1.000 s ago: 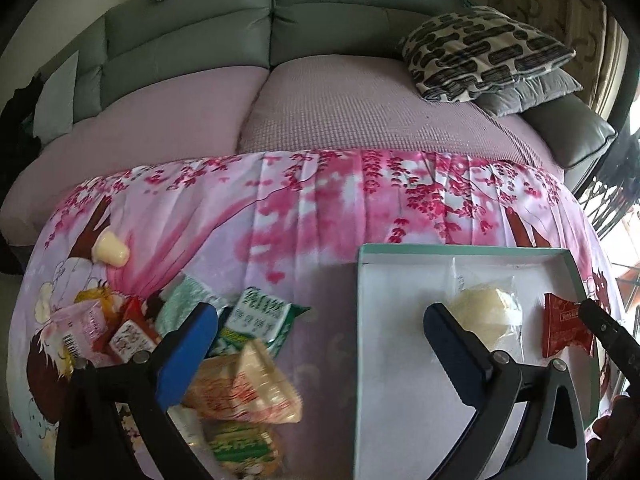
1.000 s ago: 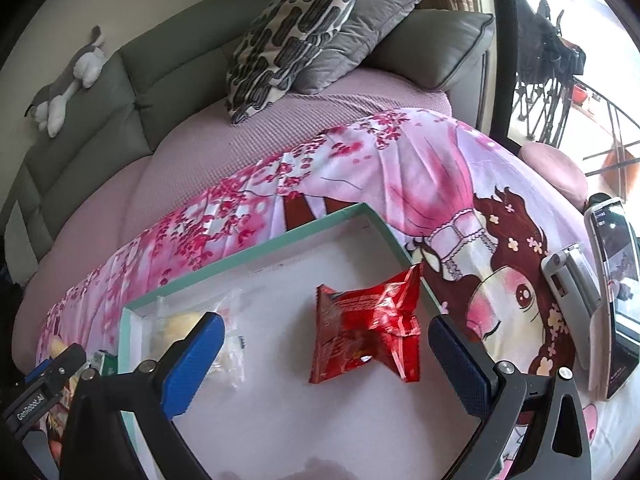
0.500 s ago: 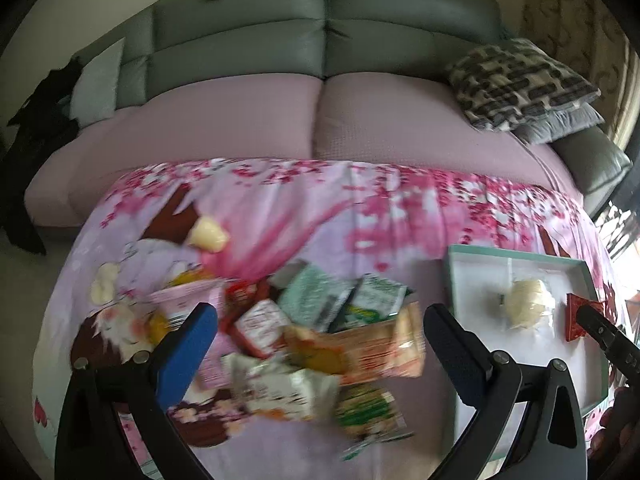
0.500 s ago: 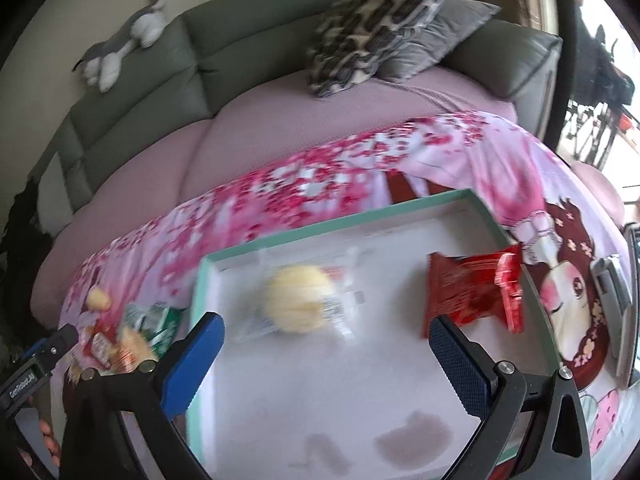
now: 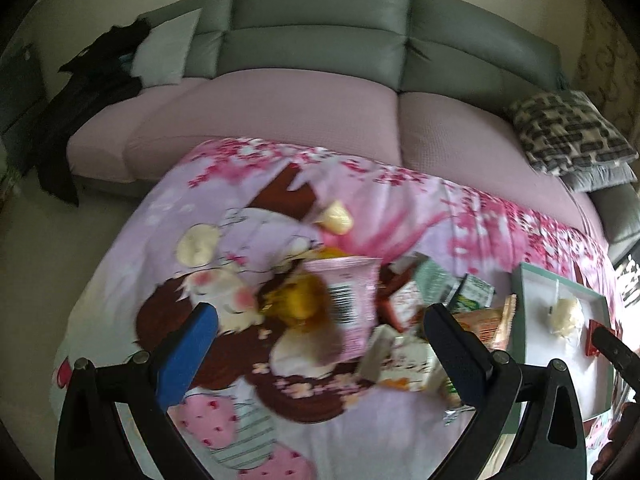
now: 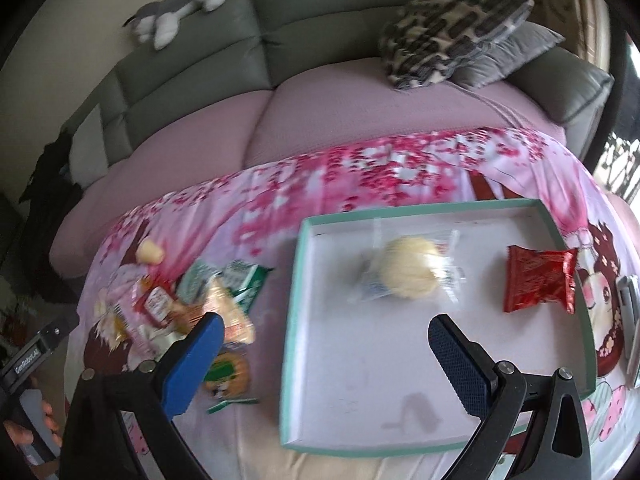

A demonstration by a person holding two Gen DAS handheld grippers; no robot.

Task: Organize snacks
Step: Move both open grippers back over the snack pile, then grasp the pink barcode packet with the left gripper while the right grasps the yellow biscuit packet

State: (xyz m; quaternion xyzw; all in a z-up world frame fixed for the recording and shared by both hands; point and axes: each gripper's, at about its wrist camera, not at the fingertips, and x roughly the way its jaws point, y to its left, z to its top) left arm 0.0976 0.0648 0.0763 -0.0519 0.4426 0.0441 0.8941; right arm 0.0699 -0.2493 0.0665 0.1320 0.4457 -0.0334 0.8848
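Observation:
A heap of snack packets (image 5: 360, 312) lies on the pink flowered cloth (image 5: 460, 216), with a pink barcoded packet (image 5: 350, 304) on top and a small yellow cup (image 5: 336, 216) apart behind it. My left gripper (image 5: 320, 340) hangs open just in front of the heap, nothing between its fingers. The same snack heap (image 6: 180, 304) is at the left in the right wrist view. A teal-rimmed white tray (image 6: 304, 264) holds a clear-wrapped pale bun (image 6: 408, 272) and a red packet (image 6: 540, 280). My right gripper (image 6: 324, 352) is open over the tray's near left part.
A grey sofa (image 6: 320, 12) with pink seat covers runs behind the cloth, with patterned pillows (image 6: 452, 32) at its right end and a plush toy (image 6: 180, 8) on top. Dark clothing (image 5: 92, 92) lies on the sofa's left end. A phone-like device (image 6: 630, 312) rests right of the tray.
Both grippers have swung left. The left view moved from the tray to the snack heap, now centred between its fingers. The right view moved from the red packet toward the tray's left edge.

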